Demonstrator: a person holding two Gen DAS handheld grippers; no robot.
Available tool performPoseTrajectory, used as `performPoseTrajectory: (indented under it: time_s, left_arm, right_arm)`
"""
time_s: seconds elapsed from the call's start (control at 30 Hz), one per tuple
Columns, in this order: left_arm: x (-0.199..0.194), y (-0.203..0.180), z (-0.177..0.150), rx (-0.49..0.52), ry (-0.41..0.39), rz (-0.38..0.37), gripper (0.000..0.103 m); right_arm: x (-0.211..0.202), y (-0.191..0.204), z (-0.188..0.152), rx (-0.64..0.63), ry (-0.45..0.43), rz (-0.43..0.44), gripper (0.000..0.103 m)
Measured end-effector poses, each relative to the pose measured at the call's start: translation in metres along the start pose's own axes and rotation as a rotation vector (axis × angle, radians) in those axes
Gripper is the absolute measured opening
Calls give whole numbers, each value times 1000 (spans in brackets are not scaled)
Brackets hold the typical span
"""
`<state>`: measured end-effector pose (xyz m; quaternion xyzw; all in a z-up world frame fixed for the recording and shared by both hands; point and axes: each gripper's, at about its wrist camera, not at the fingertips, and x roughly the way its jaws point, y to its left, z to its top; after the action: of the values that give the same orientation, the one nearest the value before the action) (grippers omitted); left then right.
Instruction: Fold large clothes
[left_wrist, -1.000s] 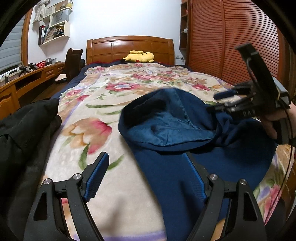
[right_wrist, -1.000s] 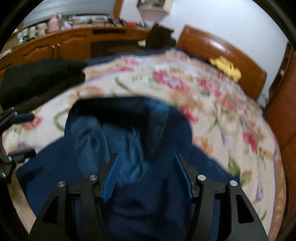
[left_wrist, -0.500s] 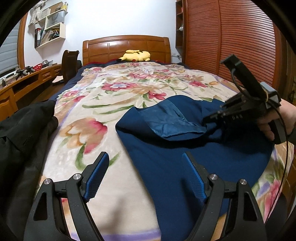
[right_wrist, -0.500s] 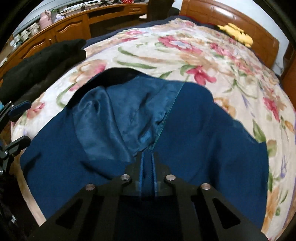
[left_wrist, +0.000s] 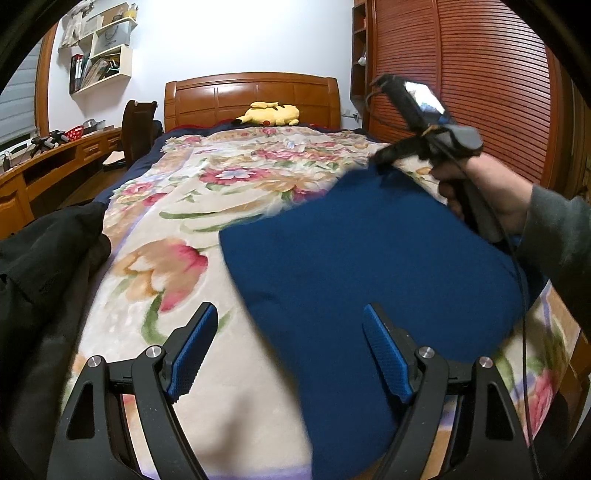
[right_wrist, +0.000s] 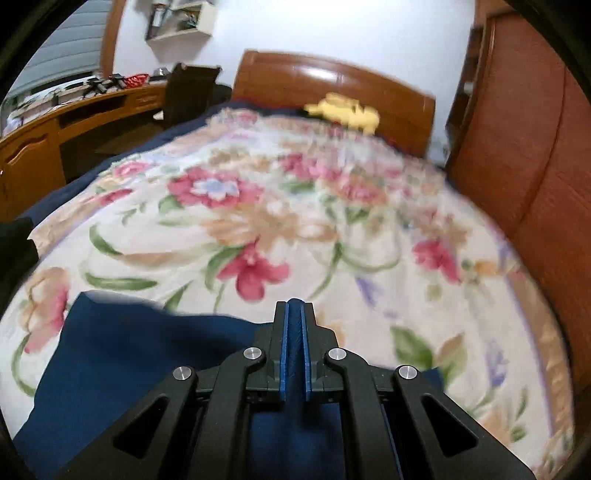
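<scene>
Blue garment (left_wrist: 369, 266) is spread over the floral blanket (left_wrist: 221, 192) at 6 o'clock on the bed, its far edge at 1 o'clock clamped in the right gripper (right_wrist: 294, 325), jaws pinched together on fabric, while the left gripper (left_wrist: 291, 347) is held above it, jaws wide apart, nothing gripped.

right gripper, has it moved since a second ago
Yes. In the left wrist view the right gripper, shut on the blue garment, has gone up and away toward the headboard, dragging the cloth with it; it was lower, over the hood, before.
</scene>
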<state>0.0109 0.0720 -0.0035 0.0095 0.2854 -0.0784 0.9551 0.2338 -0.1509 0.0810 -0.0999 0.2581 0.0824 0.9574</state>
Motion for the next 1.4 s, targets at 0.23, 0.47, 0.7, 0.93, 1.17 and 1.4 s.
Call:
performPoseTrajectory:
  time_s: [0.23,0.47,0.7,0.93,1.17,1.4]
  left_arm:
    - [-2,-16,5,15,-18,-28,81]
    - [0,-35,9,23,-33,-66,81]
    - [13,-57,9,45,-10,-90,81]
    - [29,-66,2,74,44,-56,81]
    - [36,-62,-3,59,79,-48,81]
    - [42,-64,-7,67,102,-39,81]
  right_arm:
    - [-5,-25,-20,-35,22,88,64]
    - [-29,-107,-43,33,58,-17,64]
    - [5,-164,-99,95,203,-14,64]
    - [33,-182,-114,150,218,29,38]
    - [30,-174,-118,154,222,65,2]
    - [-10,-210,-114,213,121,-171,1]
